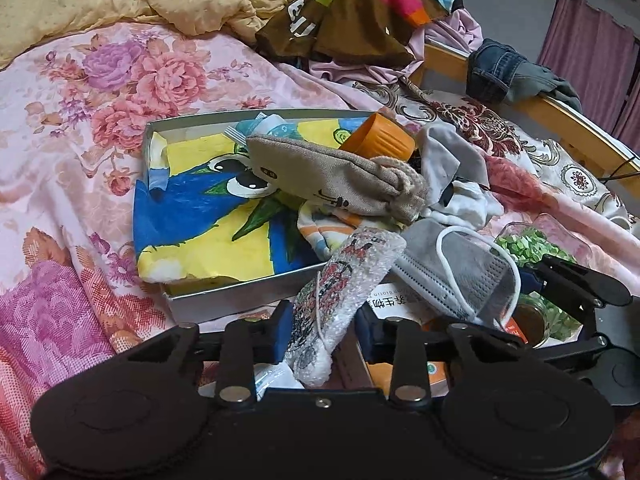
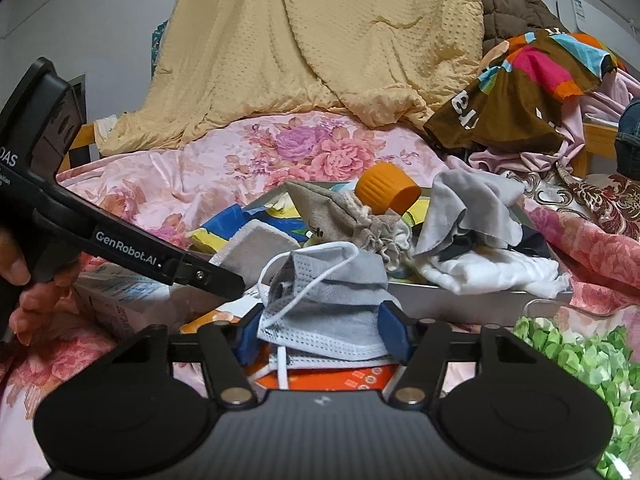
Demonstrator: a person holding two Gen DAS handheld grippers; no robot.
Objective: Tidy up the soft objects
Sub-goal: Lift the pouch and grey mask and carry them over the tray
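Observation:
My left gripper (image 1: 324, 330) is open around a white patterned sock (image 1: 340, 280) that leans on the front rim of a metal tray (image 1: 224, 298). My right gripper (image 2: 324, 334) is open around a grey face mask (image 2: 328, 292), which also shows in the left wrist view (image 1: 464, 268). The tray holds a yellow-blue cartoon cloth (image 1: 208, 220), a beige drawstring pouch (image 1: 332, 172), an orange-capped container (image 1: 380, 138), and grey and white cloths (image 1: 452, 172). The right gripper shows at the right of the left wrist view (image 1: 580, 292); the left gripper enters the right wrist view from the left (image 2: 132, 248).
The tray lies on a pink floral bedspread (image 1: 80, 120). A yellow quilt (image 2: 320, 40) and piled clothes (image 1: 360, 4) sit behind. A jar of green bits (image 2: 580, 364) and an orange-white box (image 2: 340, 378) lie near the grippers. A wooden bed rail (image 1: 560, 120) runs at right.

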